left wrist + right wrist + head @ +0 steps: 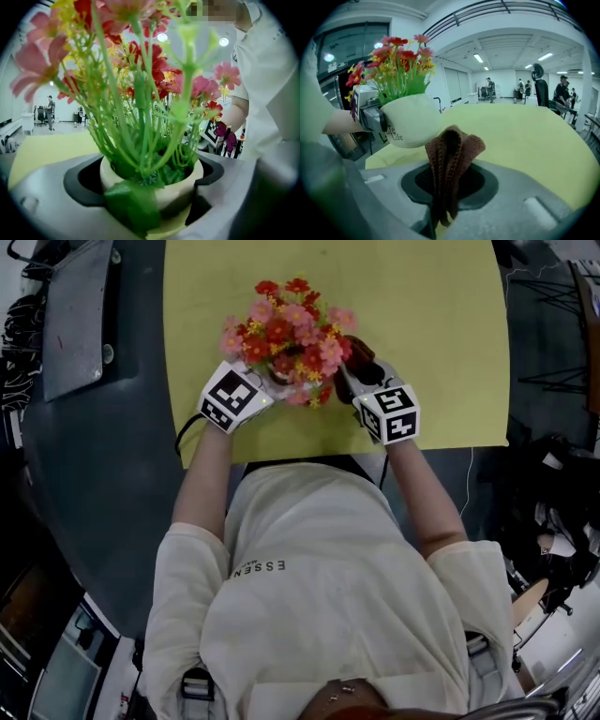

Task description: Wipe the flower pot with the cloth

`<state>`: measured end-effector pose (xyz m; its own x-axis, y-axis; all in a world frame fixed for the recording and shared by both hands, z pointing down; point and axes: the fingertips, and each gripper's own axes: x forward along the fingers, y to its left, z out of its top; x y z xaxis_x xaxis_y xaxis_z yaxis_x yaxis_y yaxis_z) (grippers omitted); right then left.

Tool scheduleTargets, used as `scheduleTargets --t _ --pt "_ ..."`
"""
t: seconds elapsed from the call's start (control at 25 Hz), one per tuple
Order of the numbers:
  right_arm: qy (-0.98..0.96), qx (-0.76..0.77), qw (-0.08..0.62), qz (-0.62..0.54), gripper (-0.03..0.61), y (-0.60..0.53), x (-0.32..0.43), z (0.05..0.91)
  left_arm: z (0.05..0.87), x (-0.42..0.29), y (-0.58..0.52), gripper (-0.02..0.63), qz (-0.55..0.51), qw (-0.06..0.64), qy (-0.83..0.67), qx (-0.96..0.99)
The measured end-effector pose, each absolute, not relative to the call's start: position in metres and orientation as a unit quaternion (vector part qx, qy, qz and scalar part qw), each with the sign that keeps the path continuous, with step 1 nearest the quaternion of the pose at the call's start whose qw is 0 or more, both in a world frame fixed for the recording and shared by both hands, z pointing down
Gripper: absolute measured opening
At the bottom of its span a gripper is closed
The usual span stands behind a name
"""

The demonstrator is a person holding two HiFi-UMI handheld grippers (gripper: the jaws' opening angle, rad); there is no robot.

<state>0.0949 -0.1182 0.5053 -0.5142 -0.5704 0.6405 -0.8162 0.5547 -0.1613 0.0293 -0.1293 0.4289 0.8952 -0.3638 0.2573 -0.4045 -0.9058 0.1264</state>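
Note:
The flower pot is cream with dark lettering and holds red, pink and yellow flowers on green stems. My left gripper is shut on the flower pot at its rim, and the pot looks lifted off the yellow mat in the right gripper view. A folded brown knitted cloth stands up between the jaws of my right gripper, which is shut on it. The top of the cloth sits right by the pot's lower right side; contact cannot be told. The left gripper shows at the pot's left.
A yellow mat covers the dark round table. A grey flat panel lies at the table's far left. Cables and stands crowd the floor at the right. People and chairs are far off in the room.

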Motion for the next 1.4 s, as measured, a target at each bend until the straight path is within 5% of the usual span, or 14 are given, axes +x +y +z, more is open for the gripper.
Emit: scheduleTargets --t 0.96,1.4 --pt "-0.920 0.288 0.199 0.175 0.060 -0.063 -0.001 0.457 0.365 0.041 -0.126 0.571 0.072 0.097 -0.256 0.959" --pt "-0.896 0.359 0.194 0.175 0.060 -0.090 0.050 0.457 0.346 0.052 -0.113 0.571 0.064 0.092 -0.243 0.963"
